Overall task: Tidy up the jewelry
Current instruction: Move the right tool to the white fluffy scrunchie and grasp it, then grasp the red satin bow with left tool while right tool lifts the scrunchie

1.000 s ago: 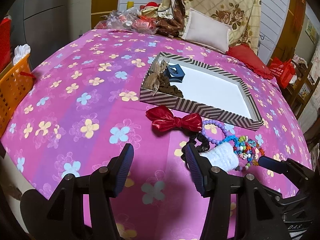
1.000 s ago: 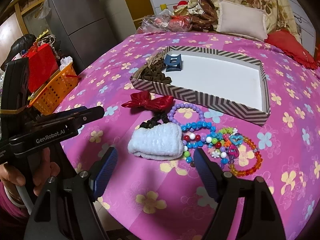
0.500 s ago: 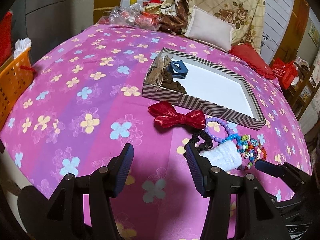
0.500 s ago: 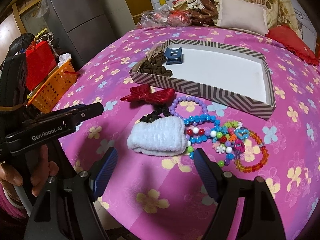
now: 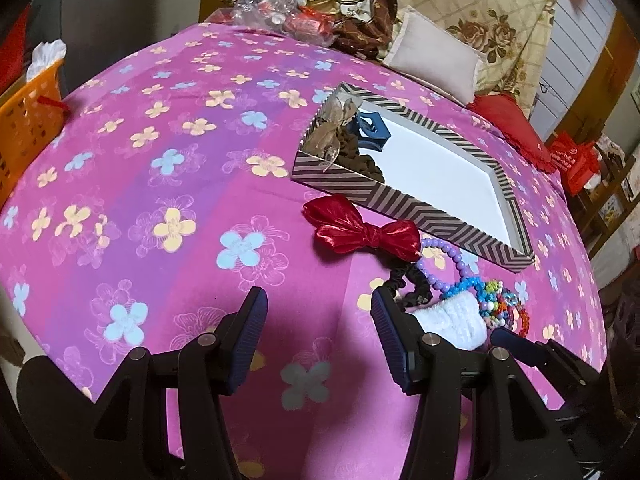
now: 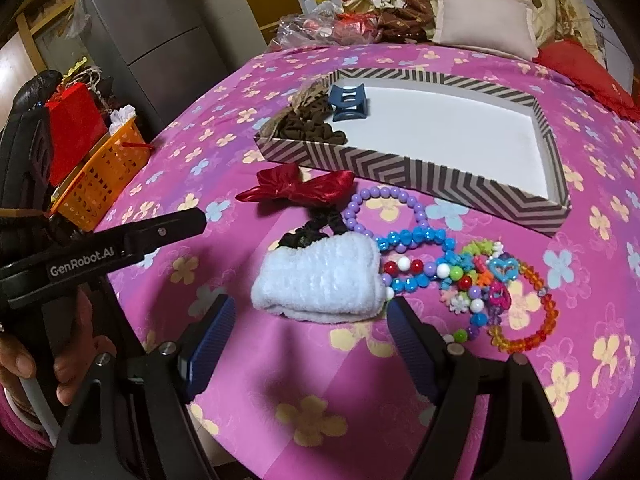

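A striped tray [image 6: 440, 178] [image 5: 400, 204] lies on the pink flowered cloth and holds a blue hair claw [image 6: 349, 103] [image 5: 366, 130], a brown scrunchie [image 6: 310, 126] and a tan bow [image 5: 334, 128]. In front of it lie a red bow [image 6: 298, 186] [image 5: 360, 232], a black scrunchie [image 6: 310, 232], a white fluffy band [image 6: 320, 280] [image 5: 452, 318], a purple bead bracelet [image 6: 384, 210] and several coloured bead bracelets [image 6: 480, 280]. My right gripper [image 6: 310, 334] is open just short of the white band. My left gripper [image 5: 318, 324] is open and empty, left of the pile.
An orange basket [image 6: 100, 176] [image 5: 28, 120] stands off the table's left edge. Pillows [image 6: 484, 20] and bagged clutter [image 6: 320, 28] crowd the far side. The left gripper's finger [image 6: 152, 232] reaches into the right wrist view.
Both grippers have moved forward toward the pile, so the tray and jewelry look closer. Both stay open. Nothing on the cloth has moved.
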Motion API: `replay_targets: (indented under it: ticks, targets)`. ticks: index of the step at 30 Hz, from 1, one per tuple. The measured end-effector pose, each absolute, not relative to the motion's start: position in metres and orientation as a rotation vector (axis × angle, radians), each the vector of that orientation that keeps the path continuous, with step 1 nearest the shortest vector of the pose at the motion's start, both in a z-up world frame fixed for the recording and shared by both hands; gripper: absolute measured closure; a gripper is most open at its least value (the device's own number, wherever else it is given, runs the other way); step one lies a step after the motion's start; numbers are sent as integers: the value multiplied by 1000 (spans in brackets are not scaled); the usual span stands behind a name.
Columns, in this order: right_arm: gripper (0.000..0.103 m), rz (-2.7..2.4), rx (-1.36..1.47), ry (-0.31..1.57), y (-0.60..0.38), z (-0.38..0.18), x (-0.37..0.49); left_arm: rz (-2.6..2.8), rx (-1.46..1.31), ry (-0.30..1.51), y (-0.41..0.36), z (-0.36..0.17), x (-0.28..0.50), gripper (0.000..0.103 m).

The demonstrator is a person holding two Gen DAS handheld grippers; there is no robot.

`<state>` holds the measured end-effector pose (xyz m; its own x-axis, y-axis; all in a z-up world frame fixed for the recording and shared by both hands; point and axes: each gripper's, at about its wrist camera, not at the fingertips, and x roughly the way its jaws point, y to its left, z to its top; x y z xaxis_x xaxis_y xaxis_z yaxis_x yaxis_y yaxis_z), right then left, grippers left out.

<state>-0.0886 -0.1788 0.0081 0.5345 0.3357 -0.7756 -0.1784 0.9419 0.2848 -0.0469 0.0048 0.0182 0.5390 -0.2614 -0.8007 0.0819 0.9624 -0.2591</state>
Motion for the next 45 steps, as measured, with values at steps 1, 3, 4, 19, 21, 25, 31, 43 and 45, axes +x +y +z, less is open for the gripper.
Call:
replay_targets:
  ticks: [1,3,4,19,21,25,31,43,45]
  targets:
    - [22,303,190,958,-180,7,-86,-207,-206,982,5,18,-45,46]
    - [22,294,200,956,-183,6,-82,-206,-219,982,5,18,-41,46]
    - [22,292,205,956,-184,5,-79,-208,-228,984,5,18,-38,46]
    - [69,330,170,931,-180,-7,-70,-155,-366,1060,-2,-11,18,45]
    - [72,341,169,927,-181,-6,-70,-157,-369,1076,-7,-18,24,46]
    - [75,356,172,920,-183,-5,-72,-200,-376,1069,-14,-25,29,74]
    - [77,389,204,902,-185,4,-75,-256,-327,1008,-18,-11,22,95]
    - [77,401,230,830,-197,37,-84,-318,-312,910,-2,37,3,96]
    - [77,394,239,821,-202,42,-83,-324,-304,894,-3,43,3,96]
